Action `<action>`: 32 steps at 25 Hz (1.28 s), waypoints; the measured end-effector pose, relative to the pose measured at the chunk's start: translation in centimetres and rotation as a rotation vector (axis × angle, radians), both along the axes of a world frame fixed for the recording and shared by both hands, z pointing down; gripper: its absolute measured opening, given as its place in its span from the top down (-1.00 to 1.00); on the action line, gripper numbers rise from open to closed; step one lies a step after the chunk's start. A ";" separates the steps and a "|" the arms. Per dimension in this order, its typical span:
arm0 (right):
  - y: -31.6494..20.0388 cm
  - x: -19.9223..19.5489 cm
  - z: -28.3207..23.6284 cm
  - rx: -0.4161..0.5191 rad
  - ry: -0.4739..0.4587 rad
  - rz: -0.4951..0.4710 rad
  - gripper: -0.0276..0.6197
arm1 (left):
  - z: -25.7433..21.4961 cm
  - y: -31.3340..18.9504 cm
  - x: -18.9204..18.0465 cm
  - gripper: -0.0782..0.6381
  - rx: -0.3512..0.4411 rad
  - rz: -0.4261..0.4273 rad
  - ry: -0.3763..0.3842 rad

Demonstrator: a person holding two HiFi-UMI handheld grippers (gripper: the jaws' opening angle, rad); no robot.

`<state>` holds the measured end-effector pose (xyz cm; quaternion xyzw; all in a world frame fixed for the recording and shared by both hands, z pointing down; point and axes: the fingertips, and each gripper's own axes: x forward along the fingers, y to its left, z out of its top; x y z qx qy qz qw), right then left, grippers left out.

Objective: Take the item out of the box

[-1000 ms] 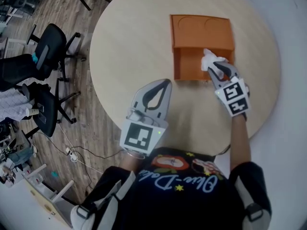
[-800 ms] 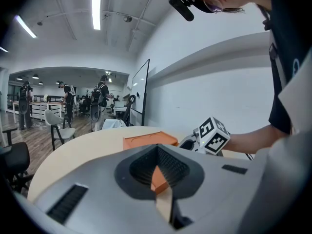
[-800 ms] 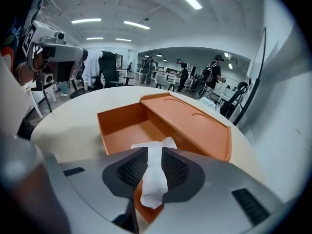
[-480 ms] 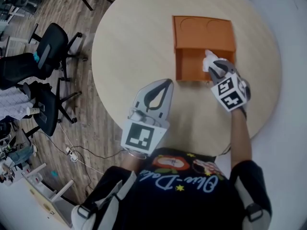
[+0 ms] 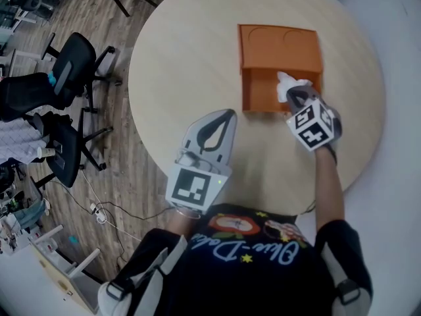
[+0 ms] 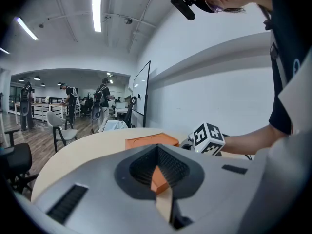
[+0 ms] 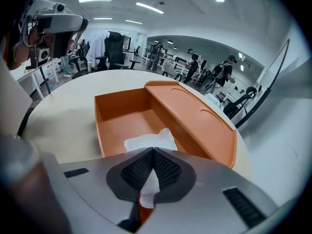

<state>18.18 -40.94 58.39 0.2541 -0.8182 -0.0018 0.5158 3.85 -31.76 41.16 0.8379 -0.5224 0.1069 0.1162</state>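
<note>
My right tongs (image 5: pixel 293 97) are clamped on the white crumpled tissue (image 5: pixel 287 84), at the near right corner of the open orange plastic box (image 5: pixel 279 45) on the round pale wooden desk (image 5: pixel 191 58). In the right gripper view, a strip of tissue (image 7: pixel 148 141) is pinched between the jaws and the rest spreads ahead of the tips over the box's floor. My left tongs (image 5: pixel 223 114) are closed on nothing, held at the desk's near edge, well apart from the box.
</note>
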 end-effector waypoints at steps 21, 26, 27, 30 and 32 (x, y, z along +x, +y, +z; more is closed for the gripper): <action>3.5 -0.4 -10.5 0.154 -0.349 0.122 0.92 | -2.8 1.3 0.3 0.82 0.055 0.004 -0.009; 5.3 -0.4 -13.8 0.199 -0.448 0.139 0.92 | -3.9 2.0 0.8 0.82 0.084 0.009 -0.018; 5.7 -0.4 -14.3 0.206 -0.460 0.140 0.92 | -4.1 2.2 0.9 0.82 0.088 0.011 -0.021; 7.1 -0.3 -16.0 0.219 -0.509 0.139 0.92 | -4.9 2.8 1.1 0.82 0.099 0.012 -0.026; 7.9 -0.2 -17.1 0.238 -0.529 0.131 0.92 | -5.6 3.1 1.1 0.82 0.109 0.009 -0.029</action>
